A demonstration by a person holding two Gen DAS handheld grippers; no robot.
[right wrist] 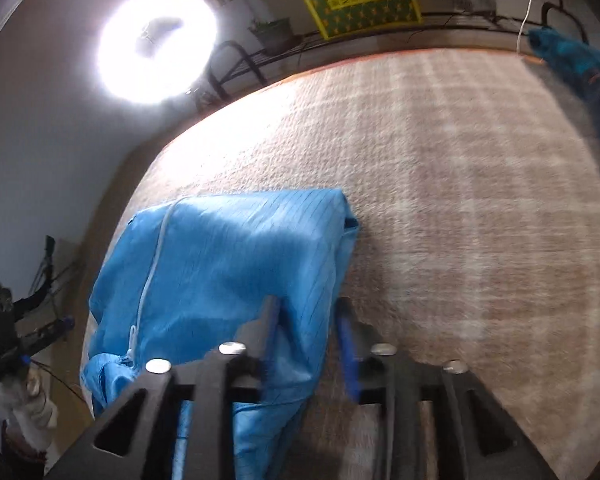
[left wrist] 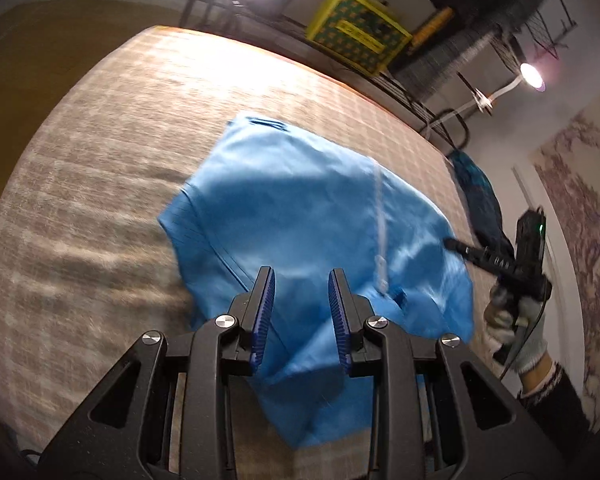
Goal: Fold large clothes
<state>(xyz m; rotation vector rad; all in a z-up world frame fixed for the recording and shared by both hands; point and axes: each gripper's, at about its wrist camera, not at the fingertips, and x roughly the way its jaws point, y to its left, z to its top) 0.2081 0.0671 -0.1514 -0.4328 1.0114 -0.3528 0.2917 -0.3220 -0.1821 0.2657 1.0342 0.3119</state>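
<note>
The blue zip-front garment (left wrist: 300, 208) is lying partly folded on the plaid-covered bed (left wrist: 100, 200). The left gripper (left wrist: 301, 280) and right gripper (right wrist: 307, 312) are hovering narrowly parted, gripping nothing, probably positioning for another fold.

My left gripper (left wrist: 301, 280) points steeply down, its ribbed blue pads (left wrist: 264, 312) standing apart with a clear gap and pressing on nothing. My right gripper (right wrist: 307, 312) tilts down too, jaws parted, blurred. My gloved right hand (left wrist: 515, 320) wraps its handle, dark sleeve behind.
</note>
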